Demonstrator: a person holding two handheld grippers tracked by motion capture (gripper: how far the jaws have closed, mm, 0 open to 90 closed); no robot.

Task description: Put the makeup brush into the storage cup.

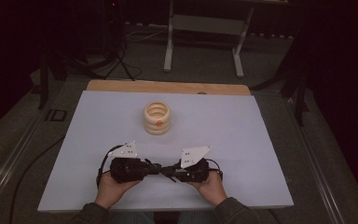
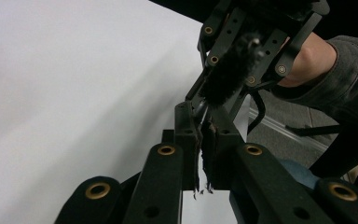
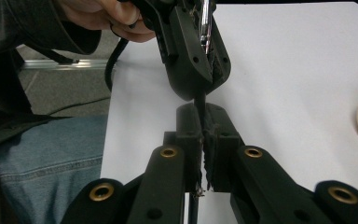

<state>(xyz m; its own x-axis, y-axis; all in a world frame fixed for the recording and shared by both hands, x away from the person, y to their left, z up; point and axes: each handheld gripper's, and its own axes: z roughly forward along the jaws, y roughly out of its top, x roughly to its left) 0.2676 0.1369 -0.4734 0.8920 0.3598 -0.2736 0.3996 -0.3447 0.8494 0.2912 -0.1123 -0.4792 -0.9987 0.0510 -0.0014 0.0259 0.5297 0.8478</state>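
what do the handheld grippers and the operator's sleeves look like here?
Left gripper and right gripper: black bodies, each topped by a grey three-cornered plate with small dots. Black linkage jaws with brass-coloured pivot rings. Black cables trail back from each. Grey-green sleeves at the wrists; blue jeans.

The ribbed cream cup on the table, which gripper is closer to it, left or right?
Left, narrowly. The left gripper sits just below the ribbed cream cup, almost in line with it; the right gripper is slightly further right. Both rest well short of it.
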